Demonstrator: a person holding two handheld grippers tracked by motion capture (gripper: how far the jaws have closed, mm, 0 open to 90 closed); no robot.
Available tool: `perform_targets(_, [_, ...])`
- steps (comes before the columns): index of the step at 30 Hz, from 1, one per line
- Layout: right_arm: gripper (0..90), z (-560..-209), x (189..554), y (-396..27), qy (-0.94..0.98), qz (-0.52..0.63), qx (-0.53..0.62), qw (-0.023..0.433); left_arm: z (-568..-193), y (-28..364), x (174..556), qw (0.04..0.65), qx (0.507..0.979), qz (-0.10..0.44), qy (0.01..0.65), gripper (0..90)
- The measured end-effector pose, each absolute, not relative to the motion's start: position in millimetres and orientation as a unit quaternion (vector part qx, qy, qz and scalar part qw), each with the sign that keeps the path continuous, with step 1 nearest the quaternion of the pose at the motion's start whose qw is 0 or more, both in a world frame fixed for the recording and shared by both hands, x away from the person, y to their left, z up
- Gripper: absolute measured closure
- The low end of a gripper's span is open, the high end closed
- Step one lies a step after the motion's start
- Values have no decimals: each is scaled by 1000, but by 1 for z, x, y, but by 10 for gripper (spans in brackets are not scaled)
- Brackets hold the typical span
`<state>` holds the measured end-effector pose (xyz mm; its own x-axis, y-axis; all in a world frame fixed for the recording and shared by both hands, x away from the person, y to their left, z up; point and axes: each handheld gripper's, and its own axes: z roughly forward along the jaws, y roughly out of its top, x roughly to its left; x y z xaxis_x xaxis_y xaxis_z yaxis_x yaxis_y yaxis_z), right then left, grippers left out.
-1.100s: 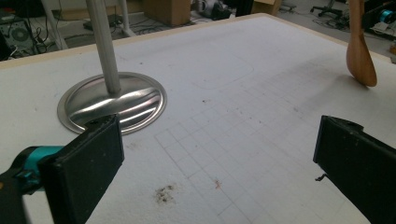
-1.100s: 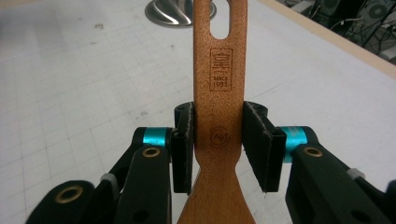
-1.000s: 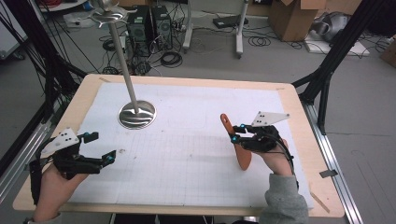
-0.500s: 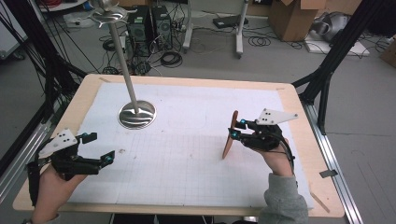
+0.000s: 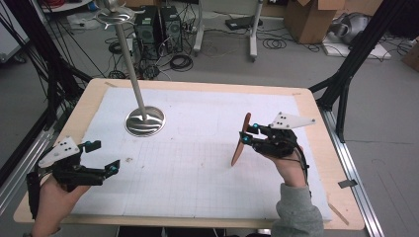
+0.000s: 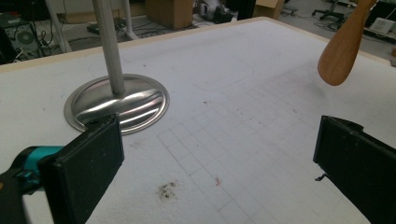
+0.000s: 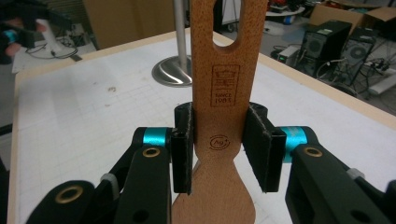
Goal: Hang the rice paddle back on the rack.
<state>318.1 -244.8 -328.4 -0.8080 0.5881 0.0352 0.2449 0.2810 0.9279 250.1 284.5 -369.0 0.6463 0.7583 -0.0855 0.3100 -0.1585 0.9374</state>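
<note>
A person is sitting at a wooden table (image 5: 94,101) w/ a white gridded mat (image 5: 197,163) on top, holding a two-jaw gripper in each hand.

Right hand (image 5: 289,168), near the table's right edge, is reaching fwd from a grey sleeve (image 5: 296,212), wrist roughly level, knuckles up. The right gripper (image 5: 251,137) is pointing toward the table's middle, its grey plate on top. Its jaws are closing narrow on a wooden spatula (image 5: 240,140), pinching the flat handle from both sides. The spatula is hanging nearly upright, tilted a bit, broad blade pointing down over the mat, handle end up. Can't tell from the high view if the blade tip is touching the mat. In the right gripper view the spatula (image 7: 222,112) is standing straight up btwn the black pads (image 7: 183,147), w/ a burnt-in stamp and a long slot in the handle above the grip.

Left hand (image 5: 52,195) is resting low at the table's front-left corner, forearm coming in from the bottom edge. The left gripper (image 5: 101,158) is pointing right and slightly fwd, jaws spreading wide, holding nothing. In the left gripper view its two black jaws are sitting far apart over bare mat, and the spatula blade (image 6: 343,46) is showing at upper right, hanging above the mat.

A metal stand (image 5: 143,118), round shiny base w/ a tall thin pole, is standing on the mat at back left, well apart from both grippers.
</note>
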Motion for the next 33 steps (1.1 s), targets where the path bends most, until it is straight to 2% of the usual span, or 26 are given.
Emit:
perform_targets(11, [649,-323,314,-234,760,558,279,182,-365,288,248,542,725,213,366,22])
perform_targets(16, [649,-321,313,-223,755,565,266,199,-361,285,246,564,716,196,360,22])
perform_targets(33, [649,-277,328,-195,757,566,249,213,-353,276,241,564,720,208,346,22])
